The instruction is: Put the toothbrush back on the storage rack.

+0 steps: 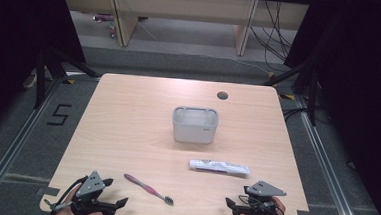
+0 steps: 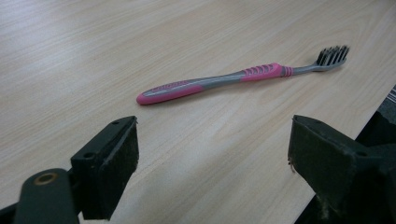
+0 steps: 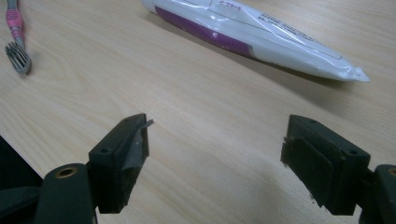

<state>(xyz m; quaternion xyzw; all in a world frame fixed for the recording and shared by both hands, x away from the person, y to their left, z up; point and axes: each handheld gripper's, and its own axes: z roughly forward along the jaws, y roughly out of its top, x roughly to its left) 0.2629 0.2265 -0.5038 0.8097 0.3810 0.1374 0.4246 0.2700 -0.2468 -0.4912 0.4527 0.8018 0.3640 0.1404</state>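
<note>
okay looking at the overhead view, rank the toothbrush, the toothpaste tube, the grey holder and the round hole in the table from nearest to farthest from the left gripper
From the left gripper, at the table's near left corner:
1. Toothbrush, just to its right near the front edge.
2. Toothpaste tube, farther right, lying across the table.
3. Grey holder, mid-table, beyond the tube.
4. Round hole, near the far edge.

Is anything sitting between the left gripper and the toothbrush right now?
Nothing visible. The left gripper has open jaws with only bare table between them and the toothbrush, which lies flat just ahead. The toothpaste tube and grey holder sit off to the side.
</note>
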